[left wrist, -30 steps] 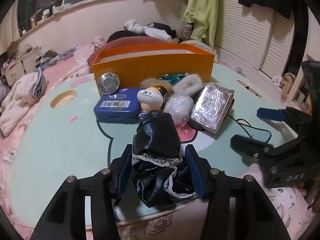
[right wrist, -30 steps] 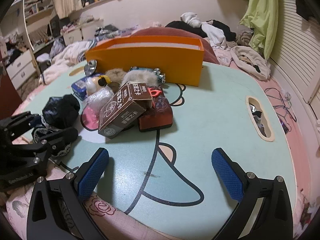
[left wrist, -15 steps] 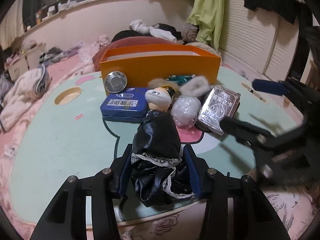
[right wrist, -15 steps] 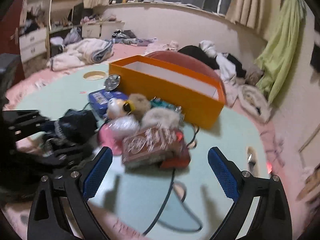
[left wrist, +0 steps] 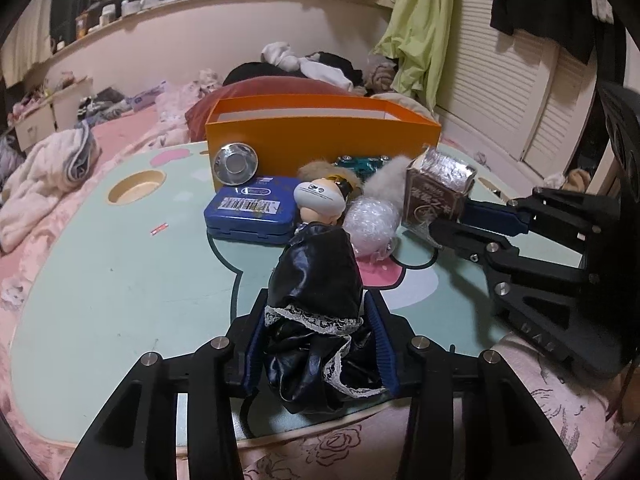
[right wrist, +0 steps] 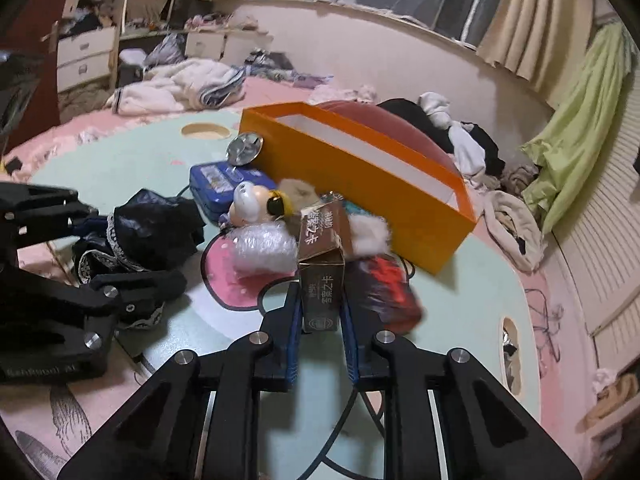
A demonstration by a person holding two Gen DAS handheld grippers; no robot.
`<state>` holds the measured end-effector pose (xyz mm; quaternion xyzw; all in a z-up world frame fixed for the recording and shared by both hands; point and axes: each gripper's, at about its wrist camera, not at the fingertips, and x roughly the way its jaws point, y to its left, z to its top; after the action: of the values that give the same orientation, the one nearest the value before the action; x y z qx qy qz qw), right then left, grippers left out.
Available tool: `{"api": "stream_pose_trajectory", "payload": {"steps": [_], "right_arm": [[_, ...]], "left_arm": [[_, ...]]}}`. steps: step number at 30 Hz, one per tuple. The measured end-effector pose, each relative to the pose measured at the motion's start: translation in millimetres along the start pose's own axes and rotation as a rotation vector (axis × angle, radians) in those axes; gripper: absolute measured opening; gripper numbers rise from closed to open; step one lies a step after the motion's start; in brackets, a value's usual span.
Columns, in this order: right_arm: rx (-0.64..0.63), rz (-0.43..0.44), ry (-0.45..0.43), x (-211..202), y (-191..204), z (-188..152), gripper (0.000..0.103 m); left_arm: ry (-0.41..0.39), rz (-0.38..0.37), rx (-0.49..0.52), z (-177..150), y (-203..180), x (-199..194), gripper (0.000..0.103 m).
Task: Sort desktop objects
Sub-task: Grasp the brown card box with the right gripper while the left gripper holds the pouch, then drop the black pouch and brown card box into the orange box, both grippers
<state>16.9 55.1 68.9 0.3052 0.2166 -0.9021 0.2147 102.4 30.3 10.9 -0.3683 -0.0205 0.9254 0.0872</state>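
Right tongs (right wrist: 320, 312), wide apart a second ago, have just closed onto the brown card box (right wrist: 323, 276) at frame centre. Left tongs (left wrist: 316, 344) have narrowed slightly, gripping the black lace-trimmed cloth (left wrist: 316, 304) at the worktop (left wrist: 120, 280) near edge.

The black garment (left wrist: 316, 280) is showing a glossy, leather-like cloth with white lace trim, and the grippers' (left wrist: 316, 344) arms are looking like matt black plastic with ribbed blue pads (left wrist: 382, 344) and bright metal screws. The box (right wrist: 322, 292) is looking like brown card with a shiny foil face, the bin (left wrist: 320, 140) like smooth matt orange card, and the tin (left wrist: 252, 212) like glossy blue metal. The dish (left wrist: 235, 165) is gleaming as polished metal, the ball (left wrist: 372, 220) is glinting like crinkled clear plastic wrap, and the table (left wrist: 120, 280) is looking smooth and matt.
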Motion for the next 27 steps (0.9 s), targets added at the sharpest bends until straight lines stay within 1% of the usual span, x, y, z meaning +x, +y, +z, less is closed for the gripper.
{"api": "stream_pose_trajectory", "payload": {"steps": [2,4,7,9,11,13,14,15,17,18,21,22,24,25,26,27], "right_arm": [[0.045,0.039,-0.023,-5,-9,-2,0.02],[0.103,0.097,-0.058,-12,-21,-4,0.02],[0.222,0.221,-0.116,-25,-43,-8,0.02],[0.279,0.283,-0.137,-29,-52,-7,0.02],[0.319,0.327,-0.149,-31,-58,-4,0.02],[0.353,0.358,-0.152,-33,-60,0,0.02],[0.385,0.388,-0.154,-31,-64,8,0.02],[0.408,0.405,-0.155,-29,-68,14,0.02],[0.452,0.41,-0.156,-22,-77,34,0.02],[0.465,0.404,-0.156,-20,-81,41,0.02],[0.508,0.376,-0.146,0,-98,73,0.02],[0.51,0.362,-0.138,5,-101,79,0.02],[0.512,0.324,-0.122,21,-108,94,0.02],[0.518,0.314,-0.111,26,-111,97,0.02],[0.533,0.304,-0.09,36,-115,100,0.022],[0.551,0.302,-0.068,46,-119,101,0.029]], "left_arm": [[-0.003,-0.006,-0.007,0,1,-1,0.043],[-0.015,-0.02,-0.01,0,3,-4,0.042],[-0.04,-0.051,-0.014,1,5,-12,0.041],[-0.048,-0.072,-0.027,3,7,-16,0.04],[-0.044,-0.098,-0.054,10,11,-20,0.039],[-0.064,-0.128,-0.079,23,17,-28,0.038],[-0.083,-0.14,-0.088,33,19,-32,0.038],[-0.109,-0.152,-0.09,49,22,-37,0.038],[-0.132,-0.167,-0.085,76,23,-39,0.038],[-0.14,-0.179,-0.079,99,23,-37,0.038],[-0.161,-0.195,-0.064,147,22,-23,0.038],[-0.169,-0.192,-0.05,164,20,-14,0.038],[-0.178,-0.167,-0.033,183,17,1,0.039],[-0.17,-0.15,-0.03,191,17,14,0.047],[-0.156,-0.142,-0.033,196,18,24,0.067],[-0.123,-0.12,-0.051,199,21,40,0.081]]}}
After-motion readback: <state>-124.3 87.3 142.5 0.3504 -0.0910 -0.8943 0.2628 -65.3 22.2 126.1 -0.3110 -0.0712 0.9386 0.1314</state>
